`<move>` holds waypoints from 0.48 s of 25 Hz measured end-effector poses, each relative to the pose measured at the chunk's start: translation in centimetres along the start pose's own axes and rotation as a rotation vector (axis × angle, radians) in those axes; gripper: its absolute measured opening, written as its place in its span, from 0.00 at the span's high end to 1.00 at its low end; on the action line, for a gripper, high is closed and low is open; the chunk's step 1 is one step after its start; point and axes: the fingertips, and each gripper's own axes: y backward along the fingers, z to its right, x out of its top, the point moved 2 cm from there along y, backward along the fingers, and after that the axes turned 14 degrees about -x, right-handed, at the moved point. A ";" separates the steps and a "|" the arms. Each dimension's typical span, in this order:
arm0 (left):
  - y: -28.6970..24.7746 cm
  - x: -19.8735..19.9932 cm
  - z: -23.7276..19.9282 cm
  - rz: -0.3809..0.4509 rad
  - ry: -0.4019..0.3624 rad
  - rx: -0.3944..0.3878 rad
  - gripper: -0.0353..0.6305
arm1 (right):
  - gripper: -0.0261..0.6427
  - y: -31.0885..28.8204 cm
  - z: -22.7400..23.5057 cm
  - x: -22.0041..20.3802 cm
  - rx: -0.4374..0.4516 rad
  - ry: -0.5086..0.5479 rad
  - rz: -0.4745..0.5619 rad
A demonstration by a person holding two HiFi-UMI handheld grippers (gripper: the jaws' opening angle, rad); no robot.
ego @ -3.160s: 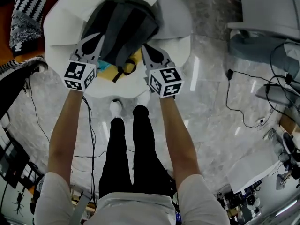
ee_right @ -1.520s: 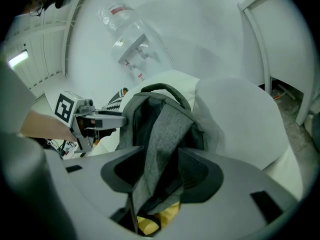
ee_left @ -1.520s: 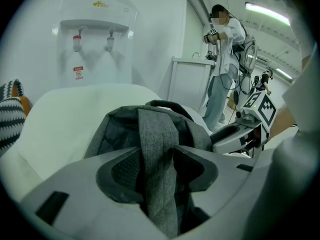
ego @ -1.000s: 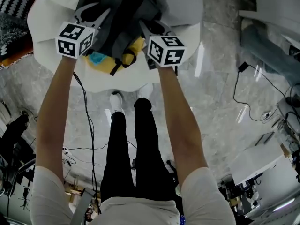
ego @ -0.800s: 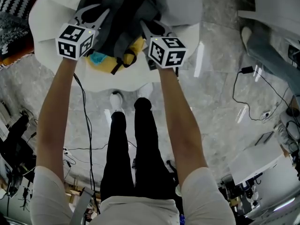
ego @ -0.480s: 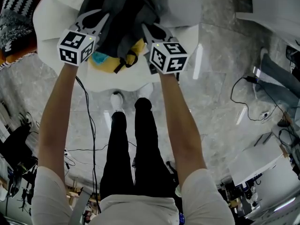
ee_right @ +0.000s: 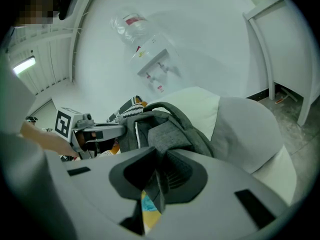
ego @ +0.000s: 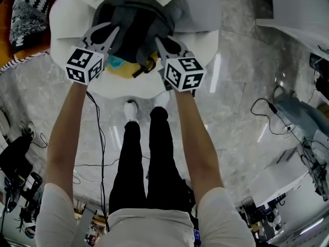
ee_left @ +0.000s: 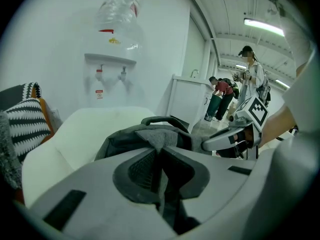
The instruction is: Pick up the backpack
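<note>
Compared with the earlier frames, both grippers have come in from the sides of the backpack (ego: pixel 134 27) and now bite into its grey cloth. Less of the yellow and blue part (ego: pixel 126 66) at its near end shows than before.

The backpack is at the seat of the white armchair (ego: pixel 67 14), with its top handle toward the armchair's back. I cannot tell if its bottom touches the seat.

The left gripper (ego: pixel 110 32) takes the side of the pack that is nearer the armchair's left edge in the head view. Its jaws are closing, and a fold of grey cloth is pinched between the pads. The right gripper (ego: pixel 160 41) takes the opposite side. Its jaws are closing too, with a grey strap or fold between them.

I think the main danger is slipping. Each grip holds only a thin fold, not the handle, so the cloth may slide out once the full weight hangs on it. If one side gives way first, the pack would tip and fall back on the armchair, or past its front edge. The yellow and blue part could also come loose if it is not fixed.
</note>
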 end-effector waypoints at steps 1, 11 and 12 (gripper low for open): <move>0.7 0.0 0.3 0.004 0.003 0.004 0.89 | 0.89 0.4 -0.5 0.0 0.003 0.006 0.000; 6.6 -0.6 1.7 0.024 -0.019 0.034 0.89 | 0.89 2.6 -5.5 -1.0 0.021 0.020 -0.001; 7.0 -0.5 1.8 0.029 -0.019 0.036 0.89 | 0.89 2.8 -5.9 -1.0 0.022 0.022 -0.001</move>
